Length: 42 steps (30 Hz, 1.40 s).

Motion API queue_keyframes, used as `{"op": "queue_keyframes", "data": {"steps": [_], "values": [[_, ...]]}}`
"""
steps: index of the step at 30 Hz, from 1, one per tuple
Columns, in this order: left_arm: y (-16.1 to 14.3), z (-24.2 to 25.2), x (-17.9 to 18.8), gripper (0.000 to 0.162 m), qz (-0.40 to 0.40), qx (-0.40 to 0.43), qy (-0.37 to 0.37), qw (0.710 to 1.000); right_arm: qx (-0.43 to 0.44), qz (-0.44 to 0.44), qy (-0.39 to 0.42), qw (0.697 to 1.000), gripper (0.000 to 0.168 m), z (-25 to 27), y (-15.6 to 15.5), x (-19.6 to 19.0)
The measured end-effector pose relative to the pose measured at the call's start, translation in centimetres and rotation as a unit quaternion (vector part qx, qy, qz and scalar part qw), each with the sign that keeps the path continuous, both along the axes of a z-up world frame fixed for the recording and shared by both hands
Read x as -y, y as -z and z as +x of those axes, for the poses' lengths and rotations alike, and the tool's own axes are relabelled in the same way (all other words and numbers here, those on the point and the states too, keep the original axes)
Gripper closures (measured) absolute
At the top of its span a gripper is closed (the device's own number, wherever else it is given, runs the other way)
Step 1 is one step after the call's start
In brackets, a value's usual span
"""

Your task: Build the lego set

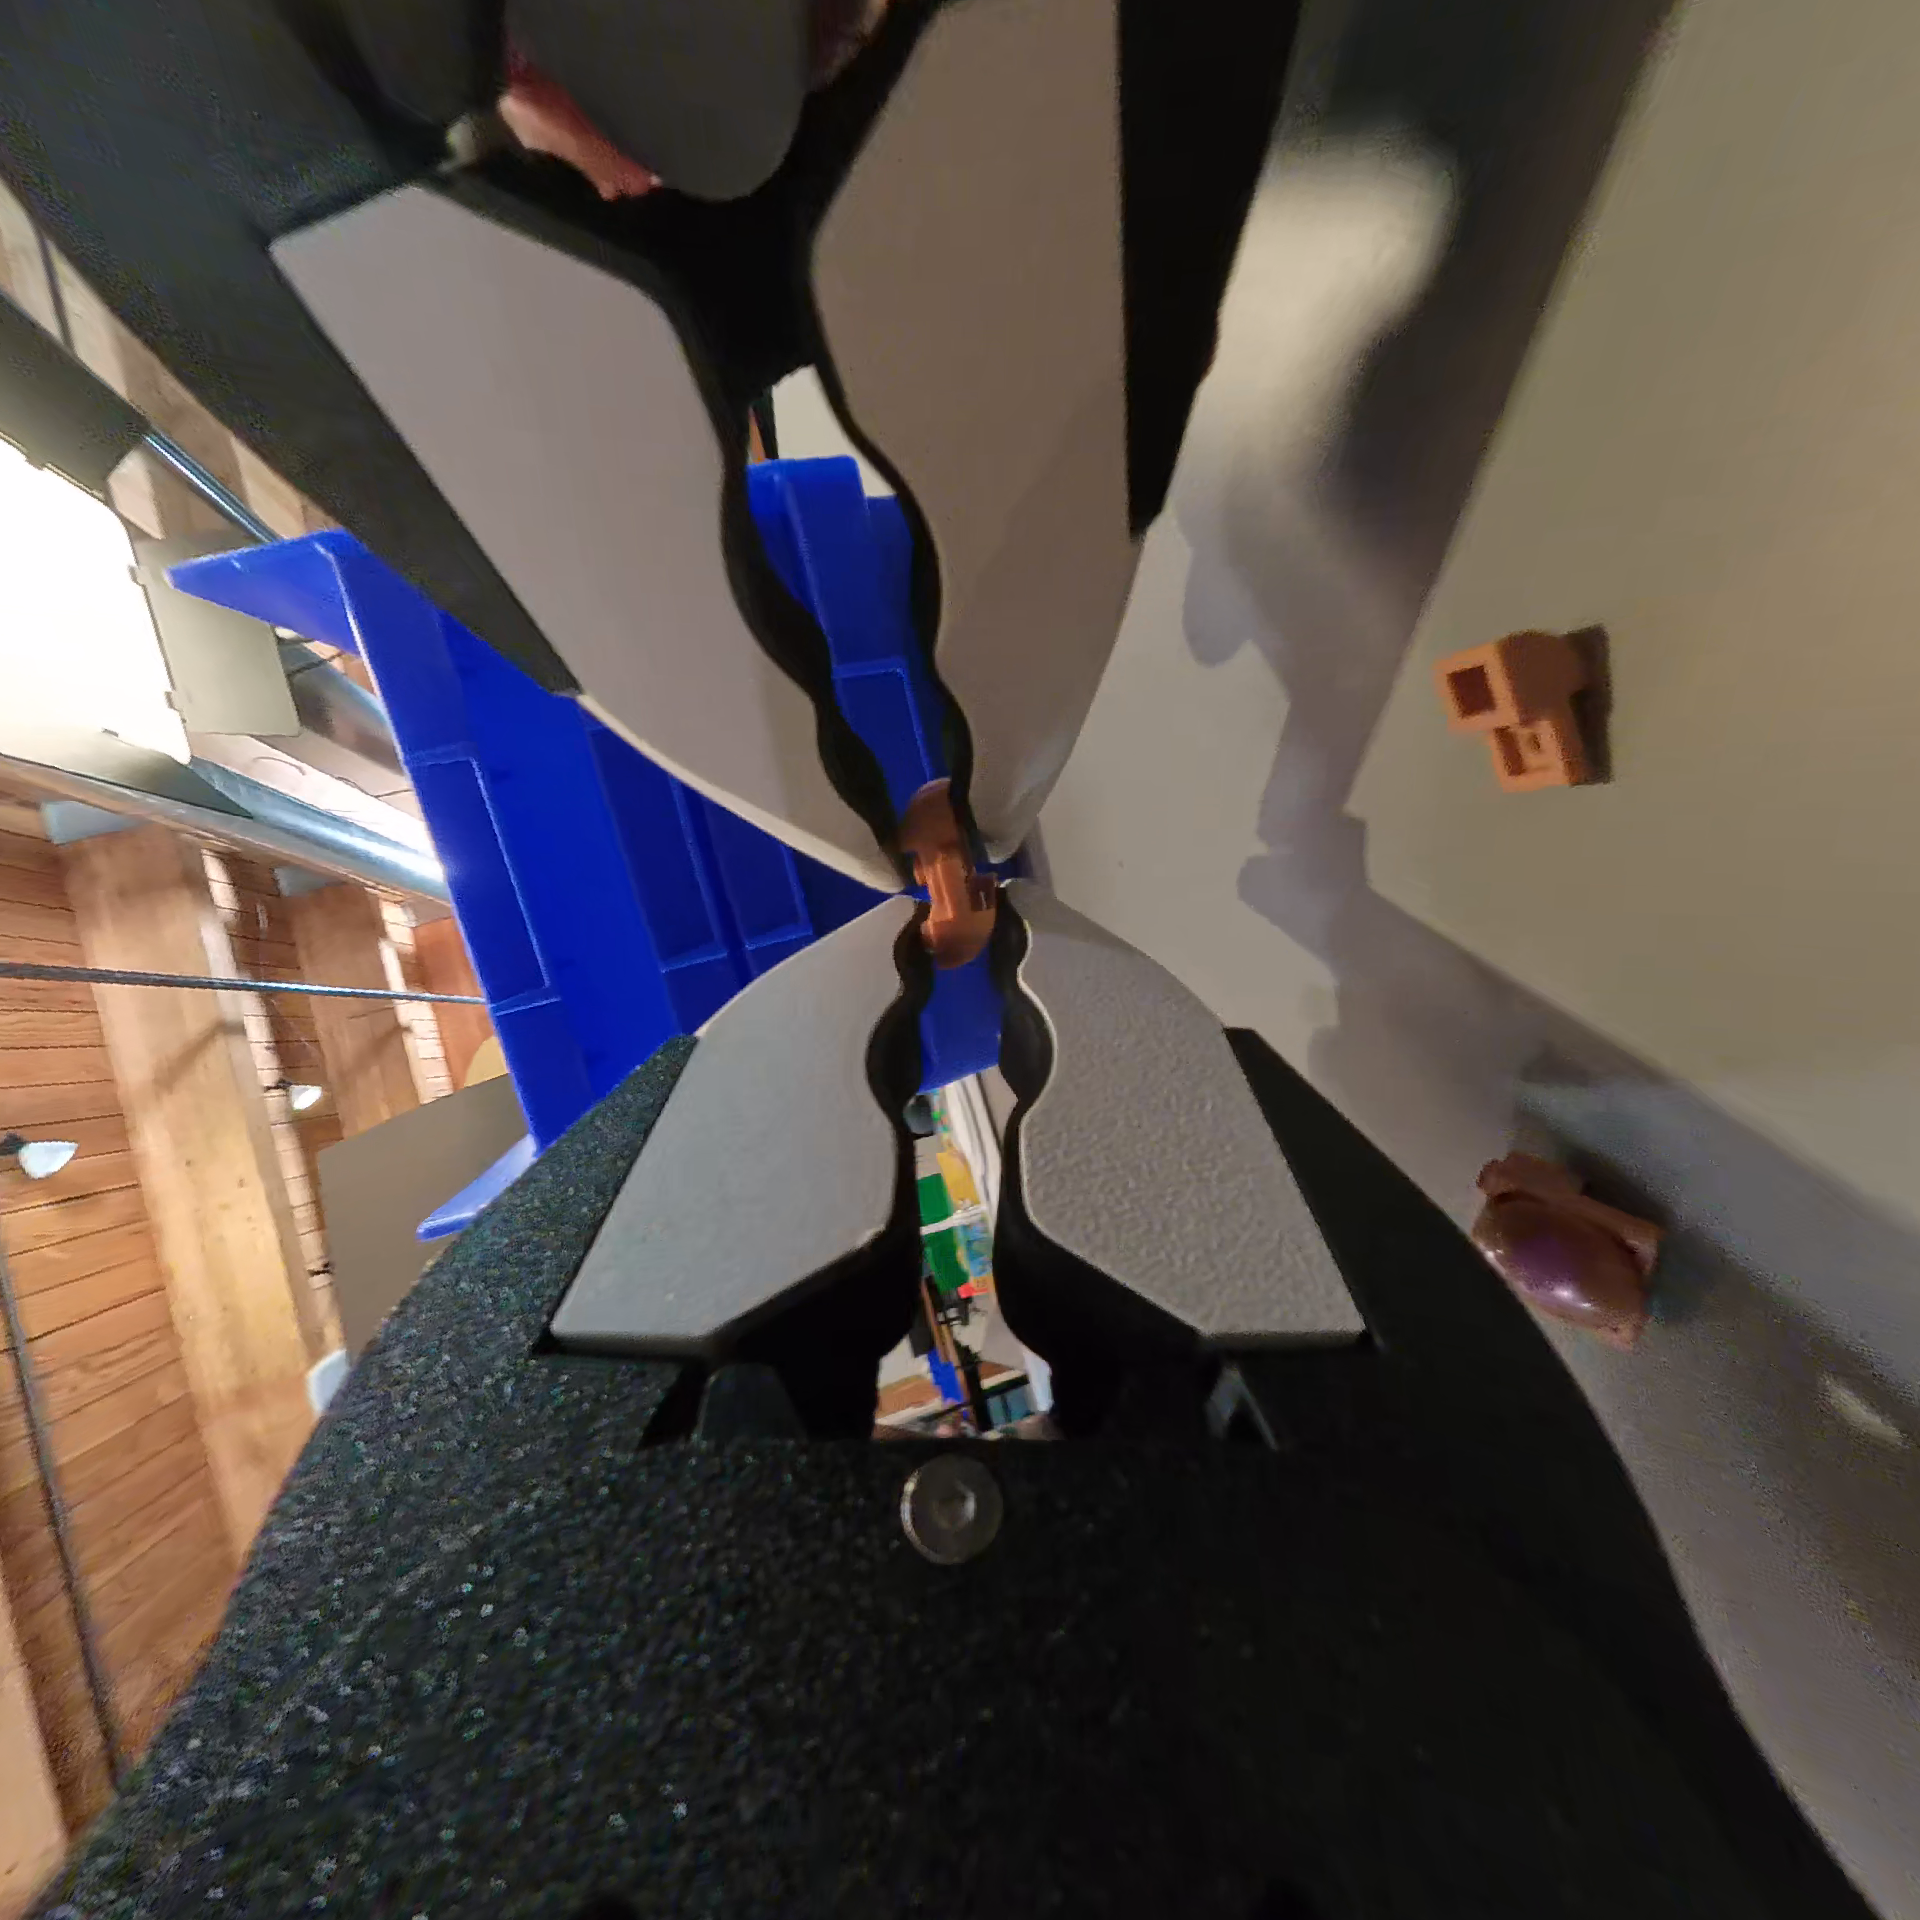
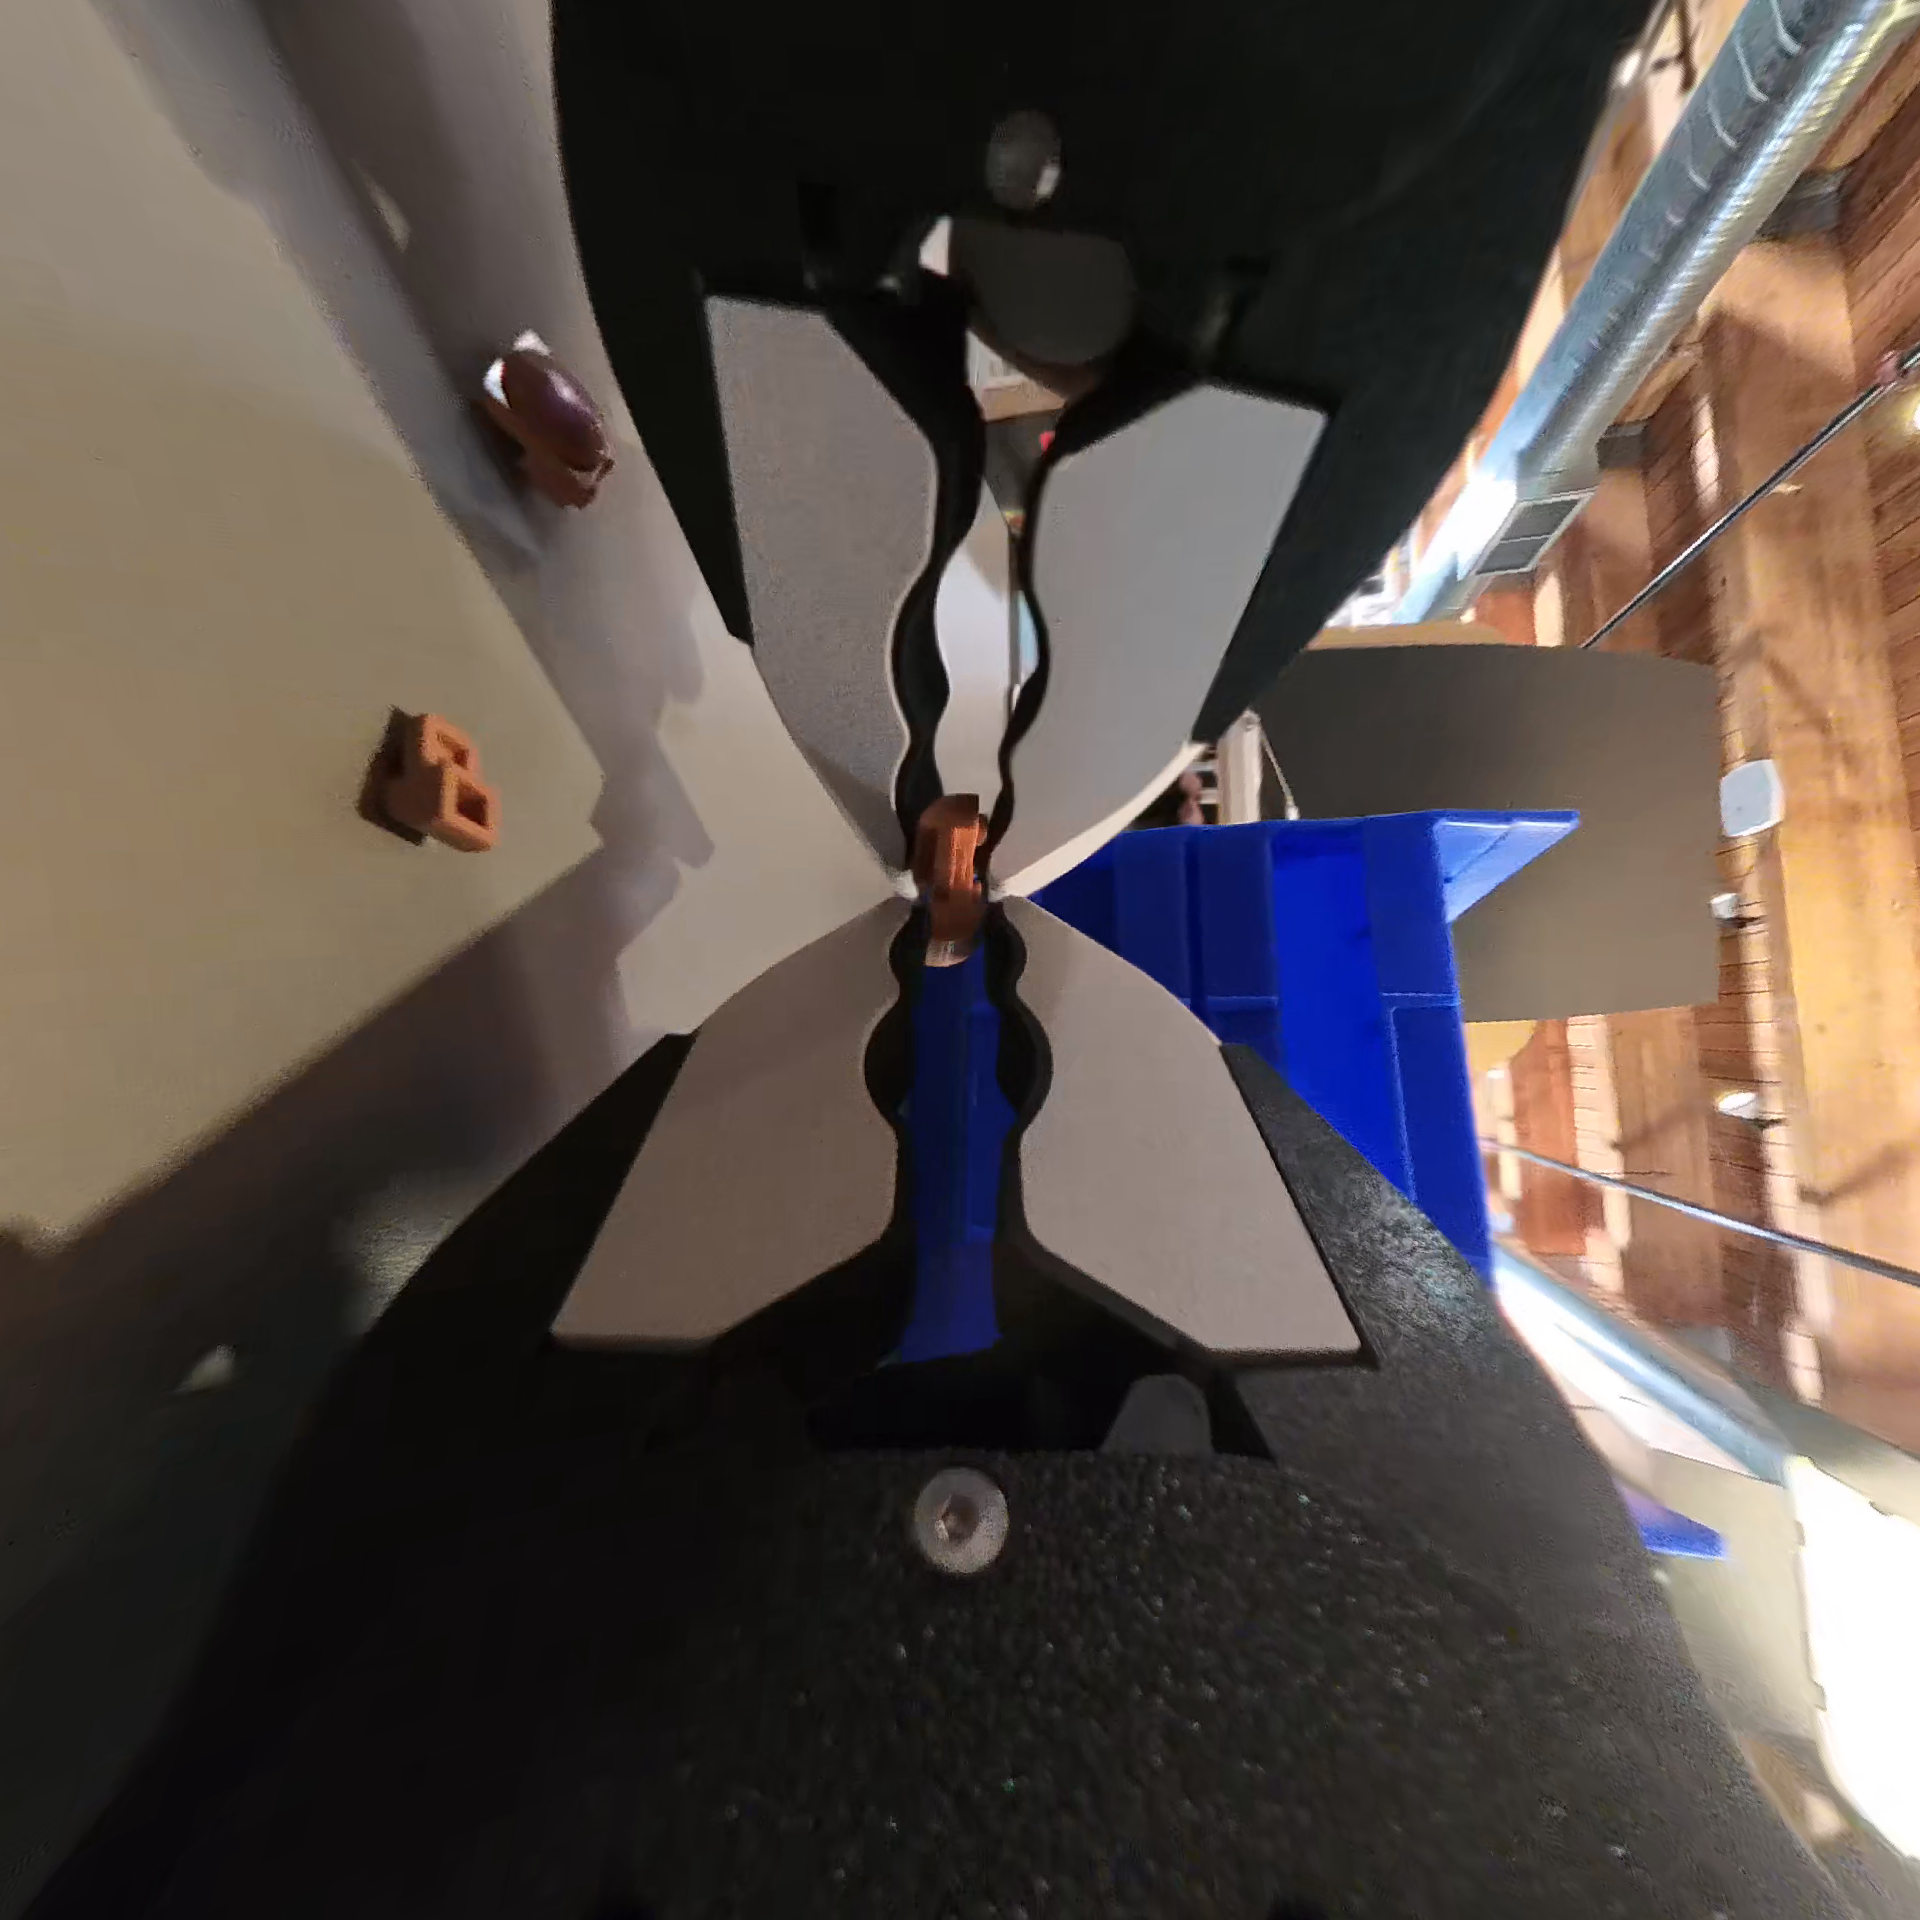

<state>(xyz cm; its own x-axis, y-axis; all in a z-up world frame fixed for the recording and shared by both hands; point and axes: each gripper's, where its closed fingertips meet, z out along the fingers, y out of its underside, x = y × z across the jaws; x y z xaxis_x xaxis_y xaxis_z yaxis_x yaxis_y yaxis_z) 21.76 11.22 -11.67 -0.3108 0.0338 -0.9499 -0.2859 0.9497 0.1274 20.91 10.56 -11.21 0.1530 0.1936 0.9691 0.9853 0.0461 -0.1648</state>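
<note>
My two grippers meet tip to tip above the white table [image 1: 1714, 416]. My left gripper [image 1: 954, 925] comes in from the bottom of the left wrist view and is shut on a small brown lego piece [image 1: 956, 930]. My right gripper [image 1: 940, 831] comes from the top of that view, shut on a second small brown piece [image 1: 933, 816]. The two pieces touch end to end. In the right wrist view my right gripper [image 2: 951, 925] is at the bottom, holding its piece [image 2: 951, 920], and the left gripper [image 2: 951, 842] is opposite, holding an orange-brown piece [image 2: 948, 836].
A tan lego brick [image 1: 1522, 707] [image 2: 431, 784] and a dark brown rounded piece [image 1: 1564, 1252] [image 2: 551, 416] lie on the table [image 2: 208, 623]. A blue plastic bin [image 1: 540, 831] [image 2: 1330, 935] stands behind the grippers. The tips of both grippers are at nearly the same place. Between my right fingertips and the tan lego brick [image 2: 431, 784] there is roughly 7 cm. The left camera catches it too, in the left wrist view [image 1: 1510, 712].
</note>
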Motion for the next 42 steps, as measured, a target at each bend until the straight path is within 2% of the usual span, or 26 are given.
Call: {"op": "queue_keyframes", "data": {"steps": [6,10,13,18,22,25,28,30,32,33,35,37,38,42], "values": [[-0.4,0.0,0.2,0.153,0.061,0.007,0.014,0.998,-0.141,-0.075,-0.012,0.987,0.158,-0.2,0.1,0.3],[-0.7,0.0,0.3,0.153,0.085,0.018,0.023,0.996,-0.252,-0.136,-0.013,0.958,0.158,-0.1,0.4,0.3],[-1.0,0.1,0.3,0.152,0.056,0.03,0.023,0.998,-0.286,-0.143,-0.015,0.948,0.158,0.1,0.1,0.2],[-1.7,0.1,0.0,0.152,-0.065,0.049,0.016,0.997,-0.262,-0.089,0.008,0.961,0.158,1.7,-1.3,0.0],[-3.2,0.2,-0.1,0.152,-0.236,0.076,0.014,0.969,-0.31,-0.009,-0.004,0.951,0.159,2.6,-5.6,0.1],[-4.7,0.2,-0.6,0.152,-0.339,0.098,0.011,0.936,-0.31,0.099,-0.018,0.945,0.158,3.8,-11.5,0.5],[-4.9,0.2,-1.2,0.152,-0.369,0.106,0.003,0.923,-0.291,0.189,-0.002,0.938,0.159,6.0,-18.2,-0.2],[-4.6,0.2,-1.5,0.152,-0.36,0.105,-0.003,0.927,-0.307,0.197,0.07,0.928,0.159,9.6,-21.0,-2.7],[-4.4,0.1,-1.5,0.152,-0.353,0.104,-0.006,0.93,-0.353,0.168,0.167,0.905,0.156,14.4,-21.5,-5.6],[-4.4,0.1,-1.5,0.152,-0.353,0.104,-0.006,0.93,-0.39,0.144,0.188,0.89,0.147,15.9,-21.2,-6.8],[-4.6,0.0,-1.6,0.152,-0.359,0.107,-0.006,0.927,-0.455,0.115,0.202,0.86,0.14,17.6,-20.6,-7.8],[-4.9,-0.1,-1.7,0.152,-0.37,0.11,-0.004,0.922,-0.49,0.133,0.188,0.841,0.138,18.2,-21.2,-7.2],[-5.0,-0.1,-1.8,0.152,-0.381,0.112,-0.004,0.918,-0.496,0.145,0.182,0.836,0.139,18.4,-21.6,-6.6],[-5.8,-0.3,-2.0,0.152,-0.43,0.121,0.0,0.895,-0.472,0.148,0.157,0.855,0.14,16.9,-22.0,-3.6]]}}
